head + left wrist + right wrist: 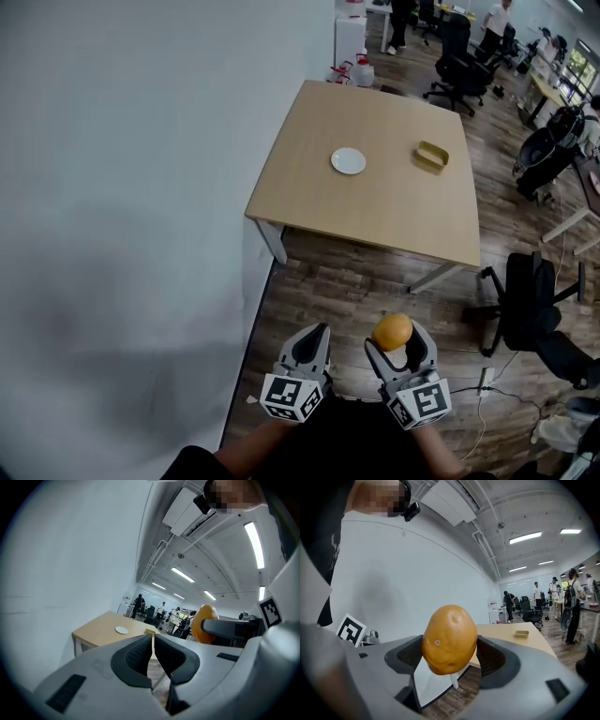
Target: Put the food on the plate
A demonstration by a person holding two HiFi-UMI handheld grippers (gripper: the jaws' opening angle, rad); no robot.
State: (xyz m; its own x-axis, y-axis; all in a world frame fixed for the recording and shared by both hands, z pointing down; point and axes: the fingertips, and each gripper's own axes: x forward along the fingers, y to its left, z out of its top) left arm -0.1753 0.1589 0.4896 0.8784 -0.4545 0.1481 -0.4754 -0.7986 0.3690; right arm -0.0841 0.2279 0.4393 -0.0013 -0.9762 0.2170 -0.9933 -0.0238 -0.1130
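My right gripper (401, 349) is shut on a yellow-brown potato (393, 331), which fills the middle of the right gripper view (449, 639) between the two dark pads. My left gripper (310, 349) hangs beside it, shut with nothing in it, its pads (140, 656) nearly touching. Both are held low over the wooden floor, well short of the table. A small white plate (348, 160) lies bare on the light wooden table (309, 197), left of centre. In the left gripper view the plate (122, 630) shows far off, and the potato (202, 620) appears at the right.
A shallow yellow-green dish (432, 156) lies on the table right of the plate. A white wall (122, 187) runs along the left. Black office chairs (530, 309) stand right of the table and behind it (459, 66). Cables (497, 394) lie on the floor at the right.
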